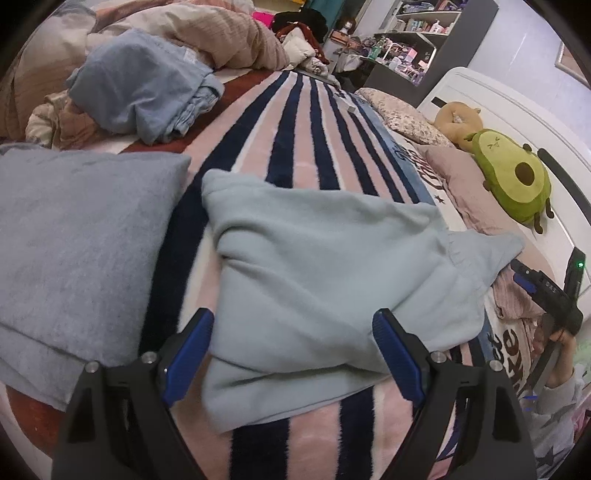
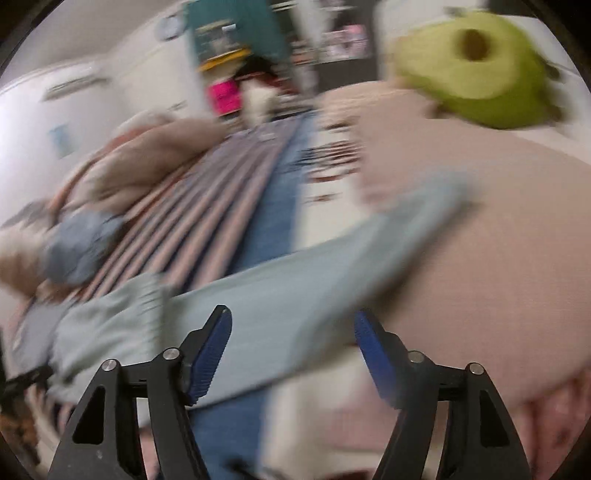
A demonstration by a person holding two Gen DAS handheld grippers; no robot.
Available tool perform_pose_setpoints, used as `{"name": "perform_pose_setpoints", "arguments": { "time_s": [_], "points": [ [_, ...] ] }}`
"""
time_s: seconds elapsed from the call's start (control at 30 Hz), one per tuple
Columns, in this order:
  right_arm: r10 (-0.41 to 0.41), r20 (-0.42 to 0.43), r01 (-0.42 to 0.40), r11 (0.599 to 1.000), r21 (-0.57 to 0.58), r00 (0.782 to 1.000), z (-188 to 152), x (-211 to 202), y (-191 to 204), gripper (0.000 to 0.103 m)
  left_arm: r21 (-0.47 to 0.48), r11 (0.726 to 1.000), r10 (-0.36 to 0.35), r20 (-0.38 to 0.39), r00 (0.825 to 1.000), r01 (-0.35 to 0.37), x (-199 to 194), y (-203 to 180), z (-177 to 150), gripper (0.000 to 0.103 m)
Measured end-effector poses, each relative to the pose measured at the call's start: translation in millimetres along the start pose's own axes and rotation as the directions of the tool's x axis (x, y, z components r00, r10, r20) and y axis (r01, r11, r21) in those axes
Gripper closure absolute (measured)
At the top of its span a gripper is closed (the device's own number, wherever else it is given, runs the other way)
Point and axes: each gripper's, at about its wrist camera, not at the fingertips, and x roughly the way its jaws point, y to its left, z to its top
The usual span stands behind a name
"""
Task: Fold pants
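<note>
The pale blue pants are seen lying partly folded on the striped bed, one end trailing toward the pillows. Both the left gripper and the right gripper are held with fingers spread, nothing pinched. A fresh grasp on the loose end appears to be called for next.

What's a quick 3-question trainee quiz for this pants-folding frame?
1. True or false: the left tool is clamped shut on the pale blue pants.
2. Which lies to the left of the pants in the left wrist view: A) a grey cushion, B) an avocado plush, C) a shelf unit?
3. What surface do the pants rest on?

Key:
1. False. Its jaws stand open over the near edge of the pants.
2. A.
3. A striped blanket on the bed.
</note>
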Motion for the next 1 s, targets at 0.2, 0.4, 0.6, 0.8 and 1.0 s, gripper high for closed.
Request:
{"name": "perform_pose_setpoints", "arguments": {
  "time_s": [0.2,0.4,0.6,0.8,1.0],
  "points": [
    [-0.044,-0.017,0.045,0.996,0.078,0.999,20,28,-24,0.036,-0.004,1.0,-0.004,0.015,1.0,0.004,-5,-3,3,0.018],
    [-0.15,0.067,0.147,0.988,0.042,0.986,51,53,-11,0.083,-0.007,1.0,-0.014,0.037,0.999,0.014,-14,-1,0,0.018],
    [-0.07,0.152,0.066,0.997,0.034,0.986,56,7,-21,0.098,0.002,1.0,-0.026,0.042,0.999,0.026,-14,0,3,0.018],
    [-0.025,0.107,0.019,0.998,0.056,0.994,58,-13,-43,0.1,-0.02,0.999,-0.035,0.045,0.998,0.036,-9,2,6,0.018],
    [0.122,0.113,-0.127,0.991,0.037,0.986,66,-12,-2,0.101,-0.018,0.999,-0.031,0.066,0.997,0.032,-19,5,5,0.018]
  ]
}}
